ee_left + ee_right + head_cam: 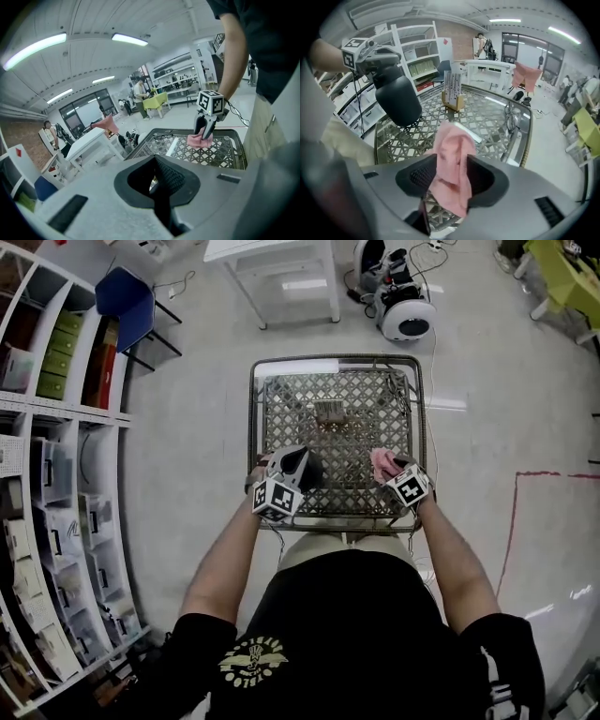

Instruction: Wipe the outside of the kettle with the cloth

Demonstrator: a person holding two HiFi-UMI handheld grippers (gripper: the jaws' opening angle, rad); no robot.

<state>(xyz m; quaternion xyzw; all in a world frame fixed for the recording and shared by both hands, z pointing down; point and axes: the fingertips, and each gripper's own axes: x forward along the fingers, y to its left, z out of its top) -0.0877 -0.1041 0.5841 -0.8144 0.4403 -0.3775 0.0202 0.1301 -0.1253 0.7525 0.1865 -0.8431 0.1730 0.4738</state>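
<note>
Over the near right corner of the table (pixel 419 427), the right claw (pixel 451 177) spread wide, with the pink cloth (pixel 452 150) bunched loosely between the jaws and drooping past them. Lower end of the cloth cut off behind the claw's own grey body. Over the near left corner, the left claw (pixel 157 180) clamped from above on the black kettle (pixel 397 101). Hardly any kettle visible from the left claw's own camera, only dark shapes between close-set jaws. Spout and lid not to be made out from any side. Cannot tell whether resting on the lattice top or lifted off it. Cloth and kettle apart, a strip of bare lattice between. Further out, a small wooden stand (pixel 328 412) near the table's middle, clear of both claws. Back half of the table open. Beyond the edges, bare floor (pixel 478 362) to the right and behind, and shelves (pixel 56 474) close along the left.
</note>
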